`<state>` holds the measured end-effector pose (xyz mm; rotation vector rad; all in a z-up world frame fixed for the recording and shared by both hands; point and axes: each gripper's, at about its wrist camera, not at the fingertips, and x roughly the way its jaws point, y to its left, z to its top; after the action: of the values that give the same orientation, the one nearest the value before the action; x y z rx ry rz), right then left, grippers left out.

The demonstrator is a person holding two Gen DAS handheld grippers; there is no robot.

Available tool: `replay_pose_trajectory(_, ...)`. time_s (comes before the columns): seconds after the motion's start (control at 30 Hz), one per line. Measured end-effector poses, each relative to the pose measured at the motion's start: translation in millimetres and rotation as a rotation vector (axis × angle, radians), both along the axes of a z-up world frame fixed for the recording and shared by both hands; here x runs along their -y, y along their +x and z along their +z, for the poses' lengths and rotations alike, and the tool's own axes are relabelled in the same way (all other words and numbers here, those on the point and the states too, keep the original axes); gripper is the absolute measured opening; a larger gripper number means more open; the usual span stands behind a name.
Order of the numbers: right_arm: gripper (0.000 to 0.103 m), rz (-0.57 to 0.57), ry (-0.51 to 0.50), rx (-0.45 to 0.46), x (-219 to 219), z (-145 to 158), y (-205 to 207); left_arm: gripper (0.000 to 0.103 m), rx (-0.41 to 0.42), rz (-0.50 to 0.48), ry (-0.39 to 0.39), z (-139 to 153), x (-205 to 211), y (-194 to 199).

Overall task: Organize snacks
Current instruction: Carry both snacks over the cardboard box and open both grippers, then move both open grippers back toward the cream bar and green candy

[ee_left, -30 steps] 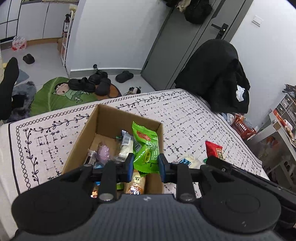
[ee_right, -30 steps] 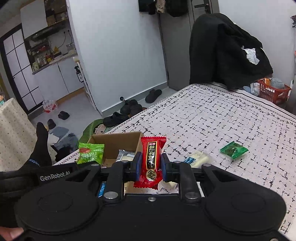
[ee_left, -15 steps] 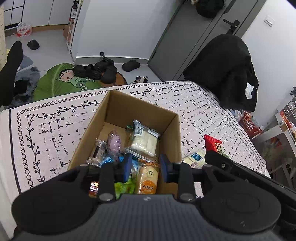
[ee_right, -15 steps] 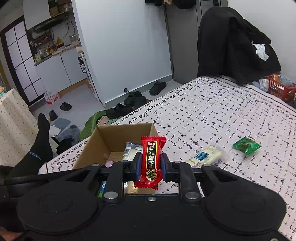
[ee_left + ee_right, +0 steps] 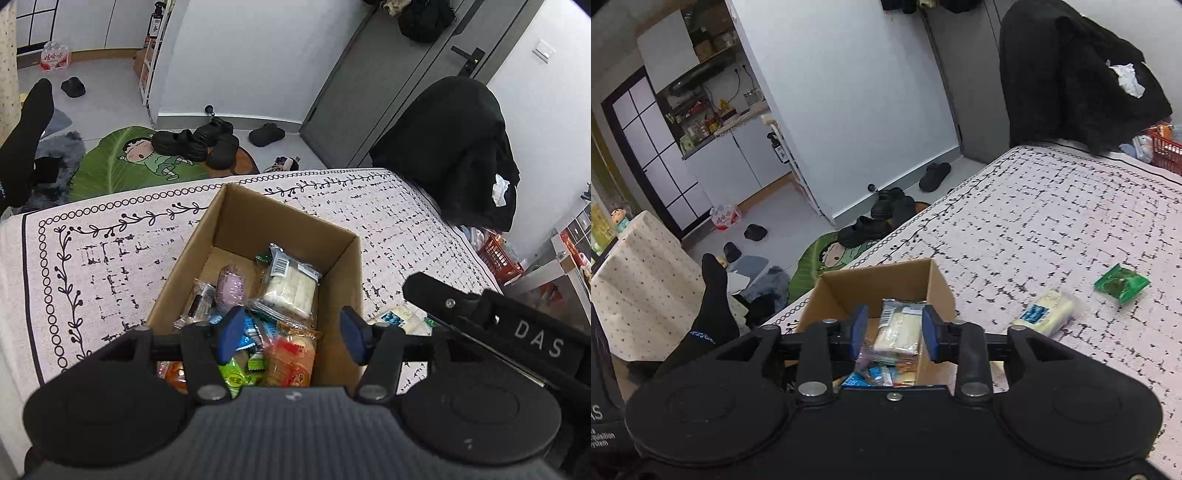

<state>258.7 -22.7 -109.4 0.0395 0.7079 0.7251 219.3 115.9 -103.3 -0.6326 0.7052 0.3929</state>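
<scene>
Snacks left out of the open brown cardboard box (image 5: 938, 291): a pale soft bar in clear wrap (image 5: 1047, 312) just right of it, a small green crinkly foil packet (image 5: 1121, 283) farther right. Both look light, slippery; pinch a sealed end. Left gripper (image 5: 290, 334) and right gripper (image 5: 894, 332) hover over the box, fingers opening, empty.

Opening right gripper (image 5: 893, 328) empty above snack box (image 5: 940, 291)

The cardboard box (image 5: 343, 266) is plain brown corrugated paper, matt. The snack packets inside it, such as the white wafer pack (image 5: 290, 286), are thin glossy plastic film that crinkles. The bedspread (image 5: 110, 254) is woven cloth with a rough, nubby look. The left gripper (image 5: 290, 334) has matt black plastic arms, blue rubbery-looking pads (image 5: 231, 332) and small bright metal screws.
</scene>
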Motion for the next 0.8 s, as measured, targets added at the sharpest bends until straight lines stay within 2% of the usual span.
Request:
replay_pose_trajectory(0.13,0.046,-0.031,0.004,-0.014,16,-2,6,0.071,-0.014,-0.009,0.021,0,5,3)
replay_pose_trajectory(0.23,0.046,-0.053,-0.006,-0.018,29,-5,10,0.078,-0.009,-0.013,0.023,1,7,4)
replay_pose_trajectory(0.53,0.056,-0.123,-0.015,-0.021,70,-14,23,0.087,-0.005,-0.003,0.043,8,8,7)
replay_pose_trajectory(0.8,0.059,-0.172,0.005,-0.039,103,-23,37,0.088,-0.001,-0.038,0.082,16,26,19)
